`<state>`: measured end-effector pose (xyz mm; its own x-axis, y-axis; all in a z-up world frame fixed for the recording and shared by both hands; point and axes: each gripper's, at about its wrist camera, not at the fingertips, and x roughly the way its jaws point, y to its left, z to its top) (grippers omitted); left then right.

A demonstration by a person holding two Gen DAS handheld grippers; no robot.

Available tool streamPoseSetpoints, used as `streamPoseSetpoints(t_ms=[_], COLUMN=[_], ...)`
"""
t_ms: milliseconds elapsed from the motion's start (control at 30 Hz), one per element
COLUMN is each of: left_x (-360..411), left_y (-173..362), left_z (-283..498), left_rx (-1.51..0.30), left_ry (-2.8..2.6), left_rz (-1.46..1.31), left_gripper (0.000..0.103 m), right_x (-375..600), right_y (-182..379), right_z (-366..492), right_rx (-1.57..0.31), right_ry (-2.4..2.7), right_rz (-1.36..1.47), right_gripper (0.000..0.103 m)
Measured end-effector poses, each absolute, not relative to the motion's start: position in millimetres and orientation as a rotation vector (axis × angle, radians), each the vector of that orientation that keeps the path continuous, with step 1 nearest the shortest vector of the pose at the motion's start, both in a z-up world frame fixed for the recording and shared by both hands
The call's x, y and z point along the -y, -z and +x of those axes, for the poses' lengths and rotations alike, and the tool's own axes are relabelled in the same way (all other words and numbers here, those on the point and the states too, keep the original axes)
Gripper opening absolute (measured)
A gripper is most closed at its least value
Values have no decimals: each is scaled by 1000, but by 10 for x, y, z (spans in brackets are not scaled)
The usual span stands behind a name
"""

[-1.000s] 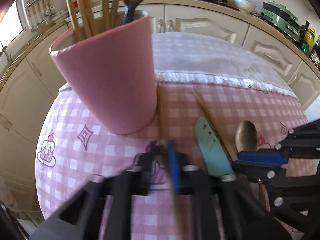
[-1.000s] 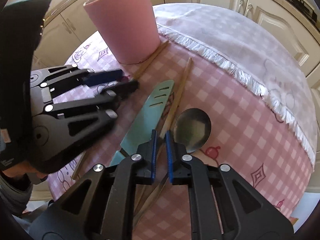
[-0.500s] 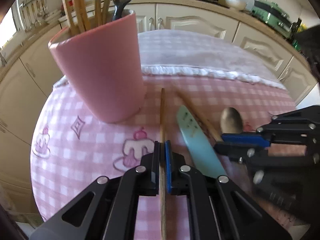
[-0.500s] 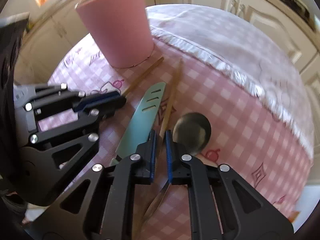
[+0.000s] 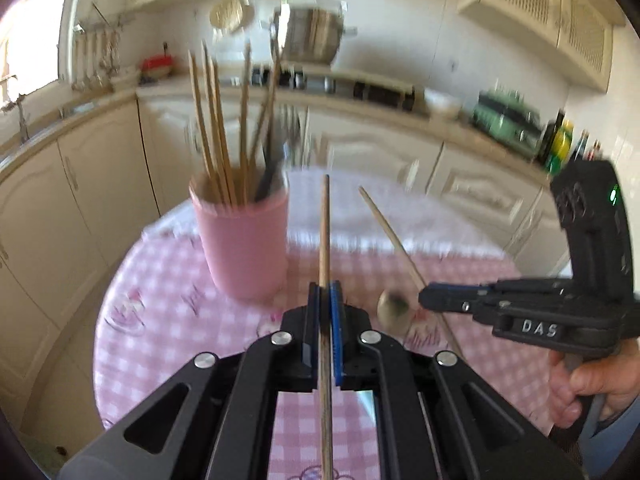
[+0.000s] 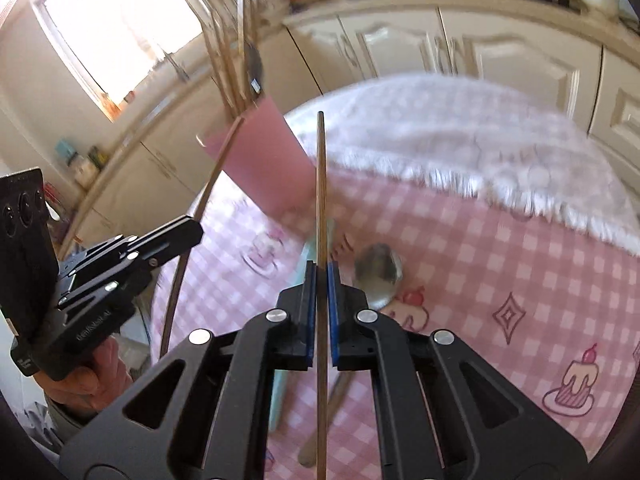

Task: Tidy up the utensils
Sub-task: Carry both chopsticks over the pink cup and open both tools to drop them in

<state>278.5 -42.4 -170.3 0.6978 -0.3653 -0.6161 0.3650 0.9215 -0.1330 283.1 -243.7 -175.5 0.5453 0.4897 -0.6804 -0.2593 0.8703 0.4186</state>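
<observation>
Inside pink cup [image 5: 244, 244]: upright chopsticks [image 5: 216, 128].

My left gripper [image 5: 325, 300] is raised and pinched tight on a chopstick [image 5: 325, 232] that runs forward between my blue pads. My right gripper [image 6: 321, 276] is raised beside it, clamped the same way on a second chopstick [image 6: 321, 184]. A bare hand [image 5: 592, 376] wraps the right handle

Both grippers are made of black plastic — the left gripper [image 5: 325, 320] and right gripper [image 6: 320, 300] are fitted with blue pads and round silver screws. White letters "DAS" are printed on one side.
</observation>
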Motion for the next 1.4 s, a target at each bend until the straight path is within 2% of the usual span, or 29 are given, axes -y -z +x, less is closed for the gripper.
streamPoseSetpoints(t_ms=[367, 667, 967, 1400], left_x=[46, -17, -4, -60], left_y=[783, 377, 551, 959], left_z=[2912, 3480, 3983, 4148], left_rx=[-292, -106, -57, -156], left_ry=[343, 303, 252, 264], left_rz=[-131, -203, -206, -190], left_gripper=[5, 5, 5, 6], right_x=[2346, 1943, 1651, 1555], right_y=[928, 467, 532, 939], right_z=[3018, 3530, 3967, 4073], right_rx=[-511, -259, -187, -267], right_ry=[-460, -444, -422, -415], right_rz=[323, 300, 281, 244], right_gripper=[6, 6, 6, 7])
